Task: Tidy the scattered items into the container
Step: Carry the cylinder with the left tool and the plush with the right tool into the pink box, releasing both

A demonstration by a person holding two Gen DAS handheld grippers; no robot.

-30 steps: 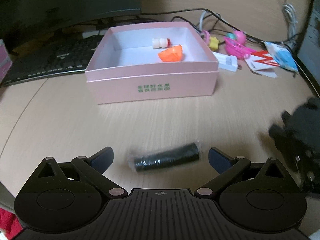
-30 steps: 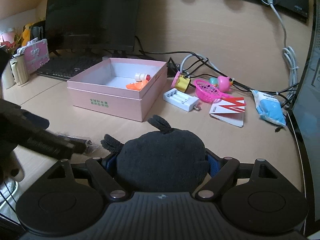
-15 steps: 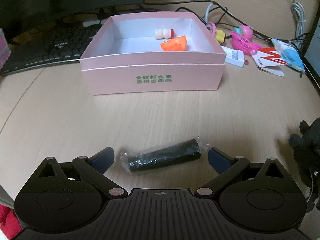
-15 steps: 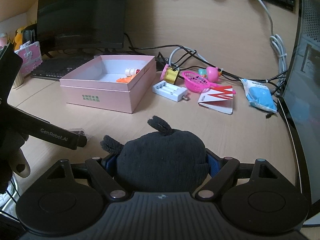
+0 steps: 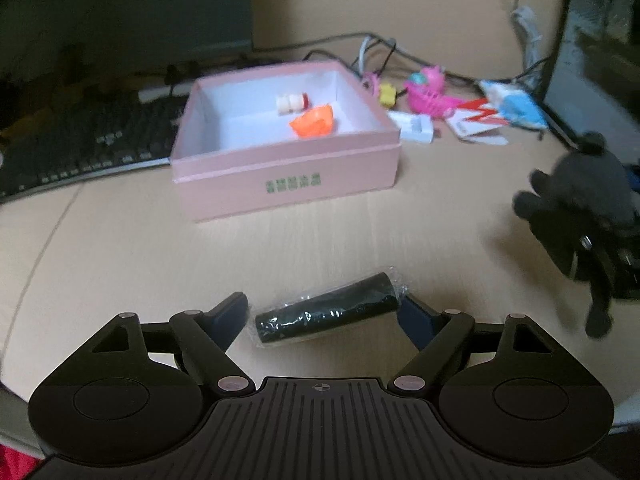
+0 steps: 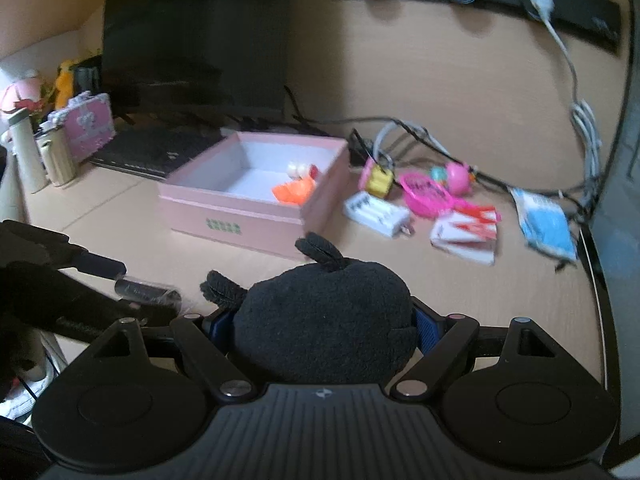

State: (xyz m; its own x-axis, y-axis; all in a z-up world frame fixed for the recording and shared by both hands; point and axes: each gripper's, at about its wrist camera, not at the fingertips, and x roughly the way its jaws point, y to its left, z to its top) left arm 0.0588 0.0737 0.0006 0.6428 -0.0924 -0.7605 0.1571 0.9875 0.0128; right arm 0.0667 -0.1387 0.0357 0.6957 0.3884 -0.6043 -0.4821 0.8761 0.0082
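The left gripper (image 5: pixel 322 314) has just been closing and is clamping a black wrapped roll (image 5: pixel 327 314) lengthwise, in front of the pink box (image 5: pixel 286 182), seemingly lifted clear of the table (image 5: pixel 120 248). The right gripper (image 6: pixel 320 322) is grasping a black plush (image 6: pixel 324 320), also short of the box. Inside the box an orange piece (image 5: pixel 314 121) and a small white bottle (image 5: pixel 292 103) are already lying. To the box's right, a charger (image 6: pixel 378 212), pink toys (image 6: pixel 426 190), a card (image 6: pixel 466 234) and a blue packet (image 6: pixel 546 224) are still waiting.
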